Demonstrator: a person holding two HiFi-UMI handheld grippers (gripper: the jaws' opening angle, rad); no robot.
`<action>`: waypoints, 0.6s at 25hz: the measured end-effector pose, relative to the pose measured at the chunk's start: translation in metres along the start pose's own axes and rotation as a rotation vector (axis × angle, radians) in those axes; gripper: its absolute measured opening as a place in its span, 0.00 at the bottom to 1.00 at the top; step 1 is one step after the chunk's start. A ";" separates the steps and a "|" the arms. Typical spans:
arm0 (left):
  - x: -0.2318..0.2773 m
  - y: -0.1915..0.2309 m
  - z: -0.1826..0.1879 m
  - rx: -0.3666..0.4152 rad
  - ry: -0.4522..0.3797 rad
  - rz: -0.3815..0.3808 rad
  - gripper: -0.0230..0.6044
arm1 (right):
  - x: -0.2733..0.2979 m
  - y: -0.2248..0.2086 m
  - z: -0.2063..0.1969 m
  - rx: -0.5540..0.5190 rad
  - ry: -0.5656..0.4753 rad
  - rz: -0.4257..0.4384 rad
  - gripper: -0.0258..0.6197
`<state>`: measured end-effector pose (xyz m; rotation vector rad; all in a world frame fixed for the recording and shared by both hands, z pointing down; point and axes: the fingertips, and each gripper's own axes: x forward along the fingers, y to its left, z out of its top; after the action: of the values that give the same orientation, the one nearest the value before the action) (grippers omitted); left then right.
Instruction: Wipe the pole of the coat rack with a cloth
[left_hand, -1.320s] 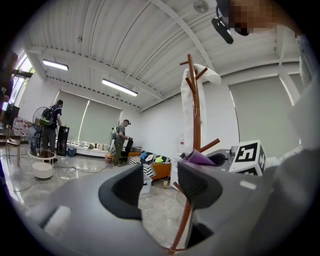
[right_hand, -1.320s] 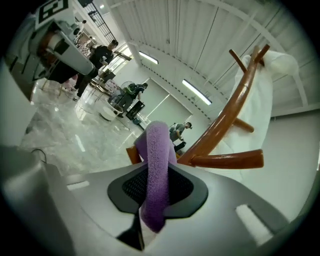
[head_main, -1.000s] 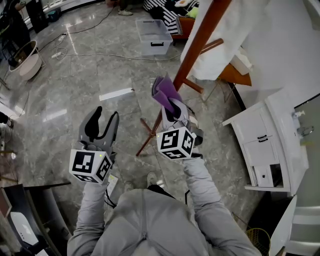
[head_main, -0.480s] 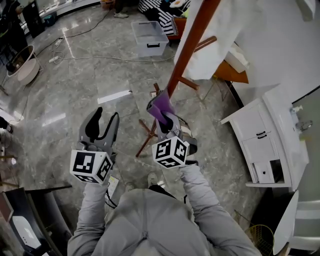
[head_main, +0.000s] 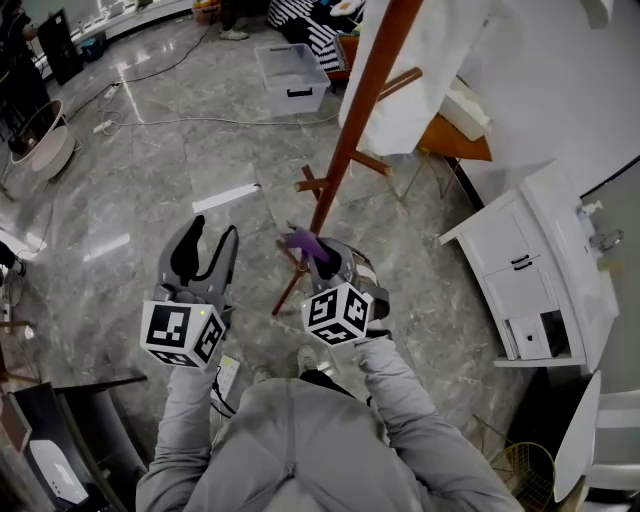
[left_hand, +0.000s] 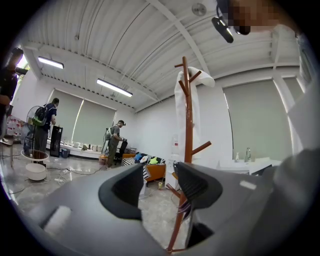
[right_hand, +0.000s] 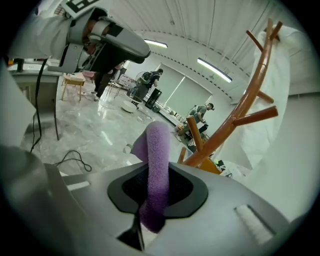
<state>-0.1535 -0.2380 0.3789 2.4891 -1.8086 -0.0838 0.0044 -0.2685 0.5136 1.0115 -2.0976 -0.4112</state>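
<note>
As my right gripper (head_main: 318, 258) has slid down the pole (head_main: 352, 125) over the last second, the cloth (head_main: 302, 240) has come from beside the lower pegs (head_main: 318, 186) to just above the splayed feet (head_main: 290, 290). My left gripper (head_main: 206, 235) has kept its place.

My right jaws are pinched on the cloth. It is a purple, fuzzy, folded strip that stands up between the black ribbed pads, and its free end curls over towards the pole. From the head view it lies against the pole's left side, or just beside it; I cannot tell whether it touches. My left jaws are spread with nothing between them and sit apart from the pole on its left.

That pole is round, smooth, reddish-brown wood with short slanted pegs. A white garment (head_main: 420, 70) hangs limp from the upper part of the coat rack. It all stands on a glossy, grey, marble-patterned floor (head_main: 140, 170), and a white cabinet (head_main: 540, 270) sits by the floor's right edge.
</note>
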 end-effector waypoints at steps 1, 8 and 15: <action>0.000 -0.001 0.000 0.000 -0.001 -0.003 0.40 | -0.003 0.000 -0.003 0.034 -0.001 0.002 0.12; 0.003 -0.006 0.002 -0.001 -0.006 -0.027 0.40 | -0.044 -0.034 -0.023 0.350 -0.047 -0.105 0.12; 0.011 -0.019 0.006 0.002 -0.014 -0.077 0.40 | -0.099 -0.089 -0.017 0.446 -0.135 -0.305 0.12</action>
<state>-0.1325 -0.2428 0.3712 2.5654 -1.7190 -0.1037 0.1039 -0.2483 0.4262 1.6143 -2.2118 -0.1603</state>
